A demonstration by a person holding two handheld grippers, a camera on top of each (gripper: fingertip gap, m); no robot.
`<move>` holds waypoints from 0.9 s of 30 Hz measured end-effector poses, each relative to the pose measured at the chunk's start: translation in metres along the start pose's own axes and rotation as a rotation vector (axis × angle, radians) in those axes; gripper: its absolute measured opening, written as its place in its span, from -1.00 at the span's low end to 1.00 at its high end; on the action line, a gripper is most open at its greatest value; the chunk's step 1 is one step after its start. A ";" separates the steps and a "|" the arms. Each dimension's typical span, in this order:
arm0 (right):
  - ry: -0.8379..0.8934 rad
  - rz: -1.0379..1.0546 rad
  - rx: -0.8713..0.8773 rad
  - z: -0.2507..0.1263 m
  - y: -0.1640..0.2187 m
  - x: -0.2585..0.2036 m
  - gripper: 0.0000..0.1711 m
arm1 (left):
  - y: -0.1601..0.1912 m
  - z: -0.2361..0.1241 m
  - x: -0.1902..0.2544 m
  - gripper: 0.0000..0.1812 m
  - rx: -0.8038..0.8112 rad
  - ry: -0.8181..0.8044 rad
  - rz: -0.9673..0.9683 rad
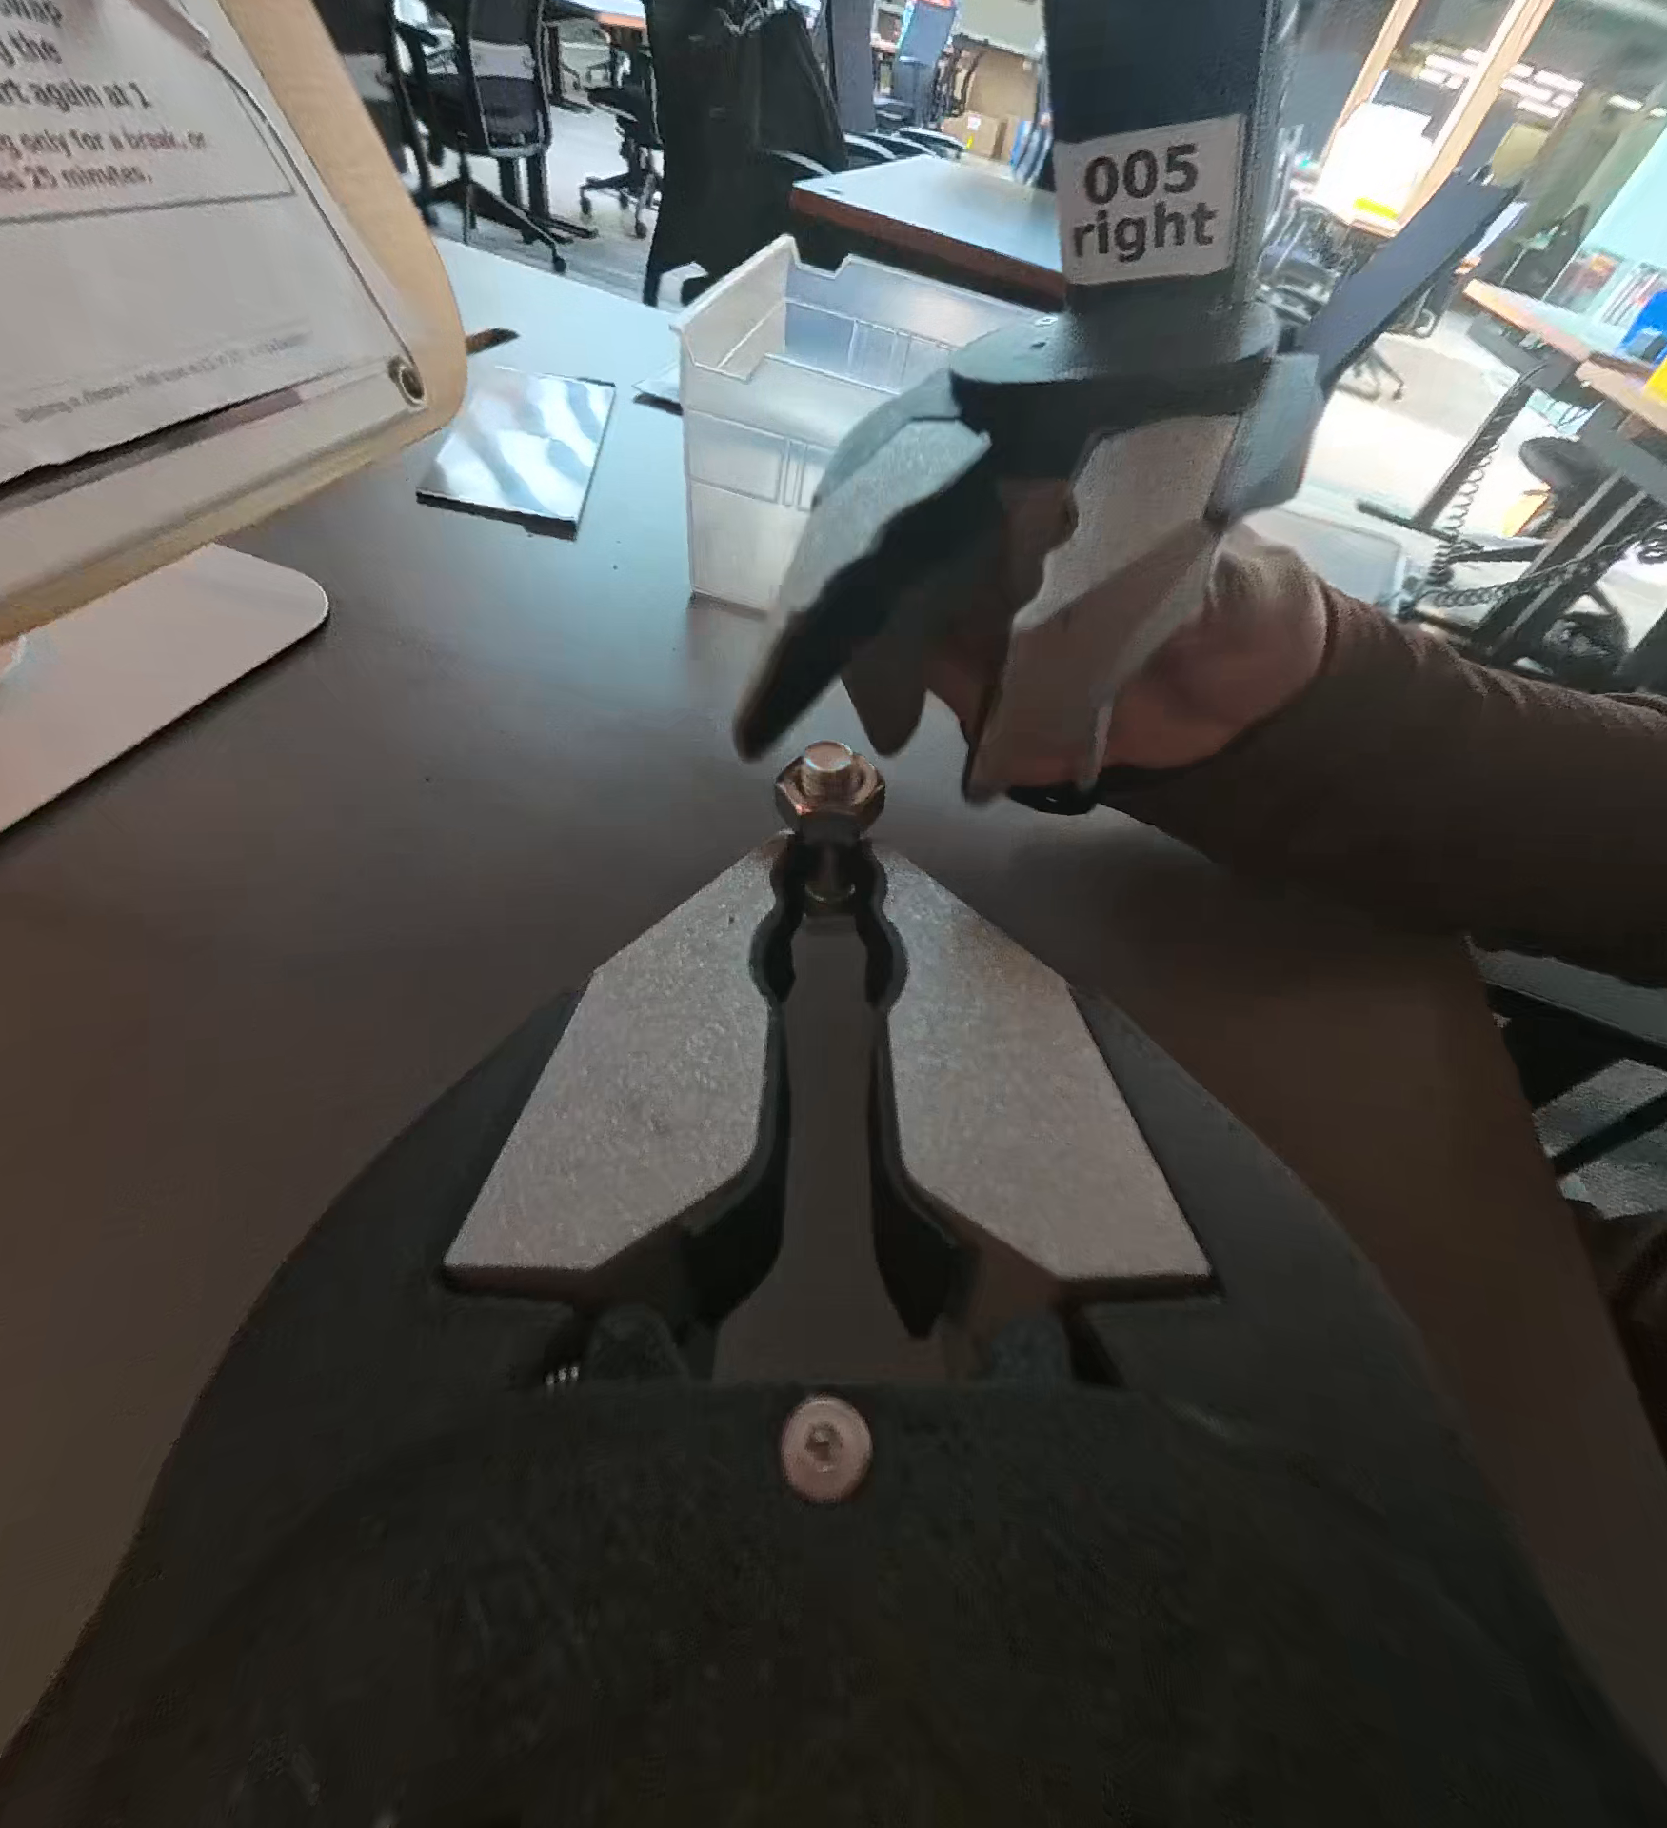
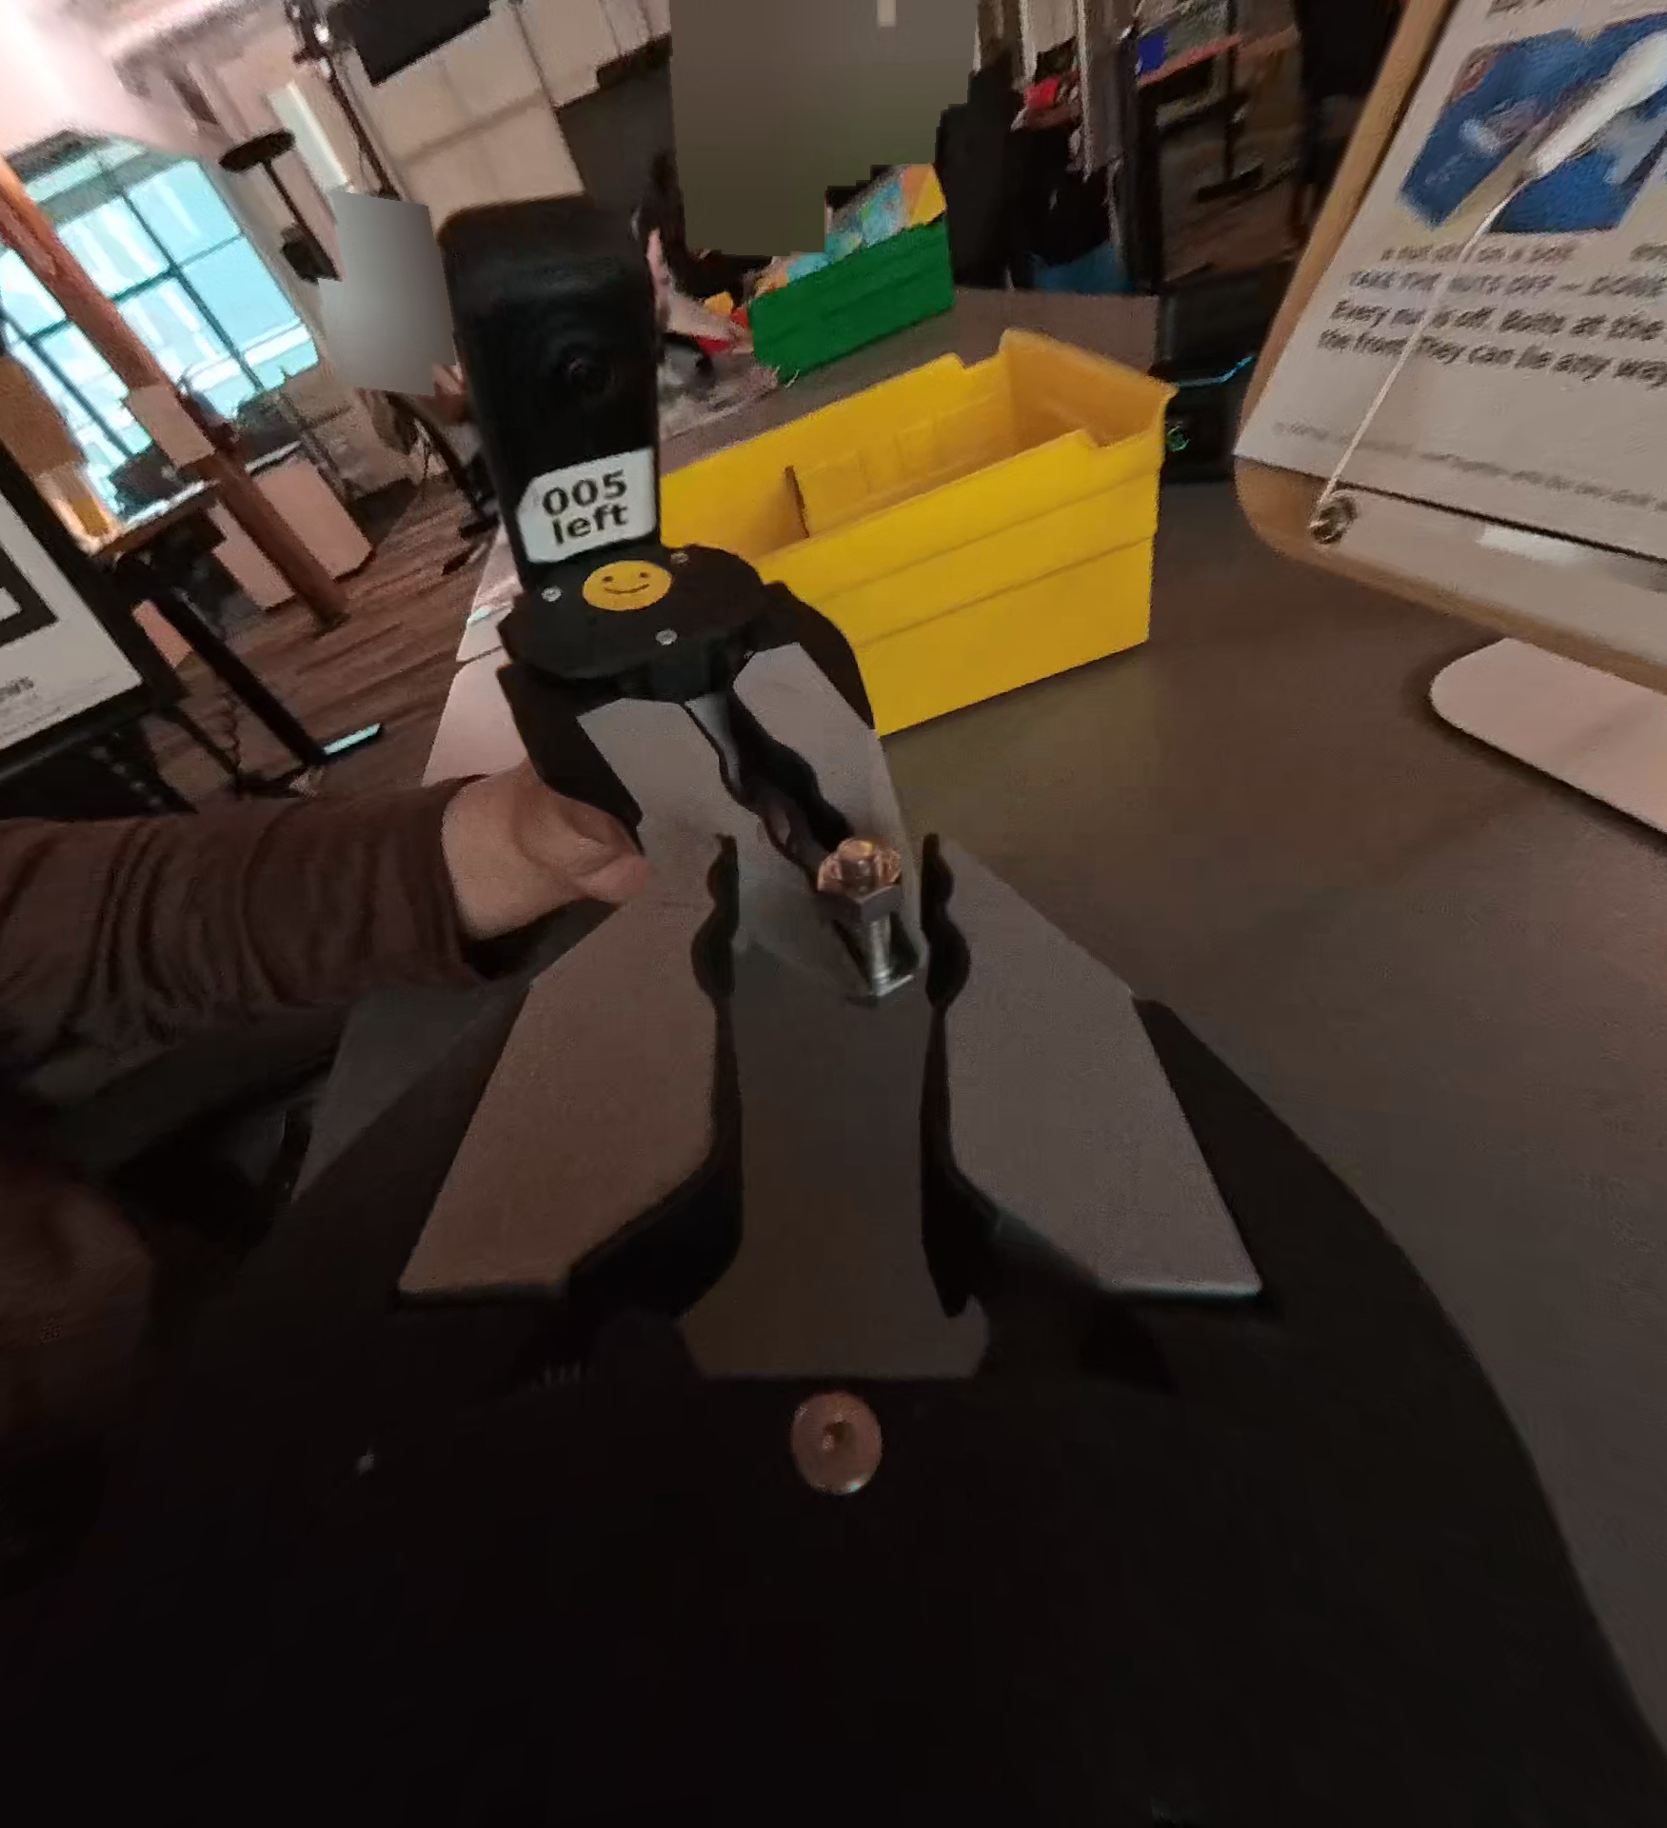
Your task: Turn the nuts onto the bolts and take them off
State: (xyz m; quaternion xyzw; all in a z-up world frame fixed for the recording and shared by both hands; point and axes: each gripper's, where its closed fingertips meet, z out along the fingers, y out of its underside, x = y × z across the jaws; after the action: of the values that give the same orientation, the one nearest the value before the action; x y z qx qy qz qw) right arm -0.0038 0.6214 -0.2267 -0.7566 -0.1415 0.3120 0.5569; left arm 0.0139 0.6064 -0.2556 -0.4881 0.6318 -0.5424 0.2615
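A steel bolt with a hex nut threaded on it is held just above the dark table. My left gripper is shut on the bolt's lower shank, and the nut end sticks out past the fingertips. My right gripper hangs tilted just beyond the nut, open and not touching it. In the right wrist view, the right gripper is open, with a finger on each side of the bolt and nut. The left gripper holds the bolt's far end there.
A white bin stands behind the bolt, with a shiny metal plate to its left. A yellow bin stands on the table. An instruction board on a white stand also shows in the right wrist view. Sleeved arms hold both grippers. My two grippers' fingertips are within a few centimetres of each other.
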 end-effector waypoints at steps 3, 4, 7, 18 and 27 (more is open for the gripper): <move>0.046 -0.045 -0.051 0.006 0.009 0.002 -0.79 | 0.003 0.001 0.003 -0.91 -0.012 0.016 -0.003; 0.075 -0.061 -0.064 0.007 0.011 0.006 -0.84 | 0.005 0.002 0.002 -0.91 -0.019 0.008 0.000; 0.112 -0.037 -0.064 0.006 0.010 0.011 -0.84 | 0.004 0.003 -0.003 -0.91 -0.007 -0.023 -0.006; 0.081 0.033 0.017 0.002 0.000 0.009 -0.84 | -0.006 -0.003 0.001 -0.91 0.056 0.046 -0.070; -0.124 -0.015 0.121 -0.009 -0.022 -0.026 -0.85 | -0.020 -0.021 -0.015 -0.92 0.136 -0.012 -0.115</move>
State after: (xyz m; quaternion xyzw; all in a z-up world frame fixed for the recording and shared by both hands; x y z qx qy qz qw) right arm -0.0154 0.6075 -0.1967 -0.6997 -0.1622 0.3621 0.5941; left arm 0.0083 0.6296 -0.2344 -0.5077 0.5629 -0.5954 0.2662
